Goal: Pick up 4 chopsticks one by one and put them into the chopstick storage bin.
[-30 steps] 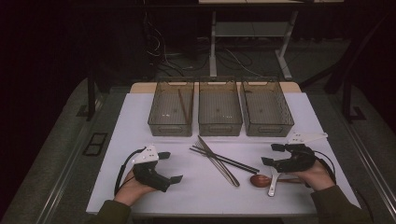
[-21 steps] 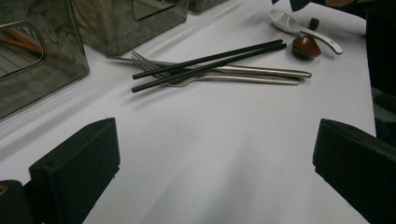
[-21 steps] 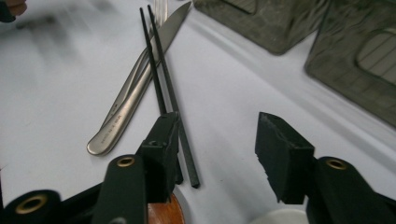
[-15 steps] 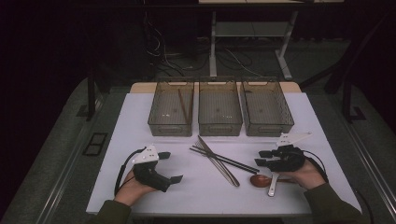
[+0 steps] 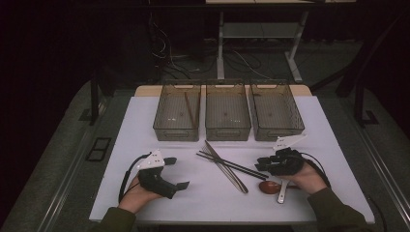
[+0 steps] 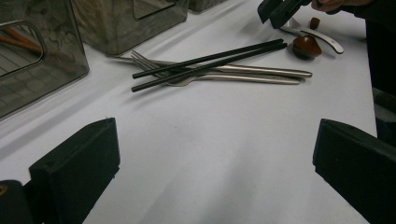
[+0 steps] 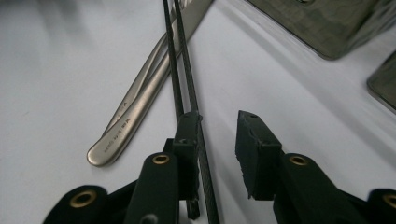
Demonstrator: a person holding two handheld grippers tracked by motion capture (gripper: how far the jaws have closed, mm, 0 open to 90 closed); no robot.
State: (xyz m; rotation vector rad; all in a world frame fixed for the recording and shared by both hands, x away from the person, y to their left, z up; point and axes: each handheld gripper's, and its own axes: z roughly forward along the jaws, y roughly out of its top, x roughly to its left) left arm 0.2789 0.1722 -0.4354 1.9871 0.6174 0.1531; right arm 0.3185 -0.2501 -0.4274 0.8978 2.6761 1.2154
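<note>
Right gripper view, fork handle [image 7: 140,100] engraved (unreadable)

Two black chopsticks [image 5: 232,164] side by side, flat across fork handles [image 5: 227,169].

My left hand [image 5: 140,191] rests low, its gripper [image 5: 176,174] lying level with fingers [image 6: 77,170] spread wide apart. My right hand [image 5: 304,176] holds its gripper [image 5: 263,164] pointing across toward my left; its fingers [image 7: 257,149] have just been closing, a narrow gap between them, not yet pressed together.
</note>
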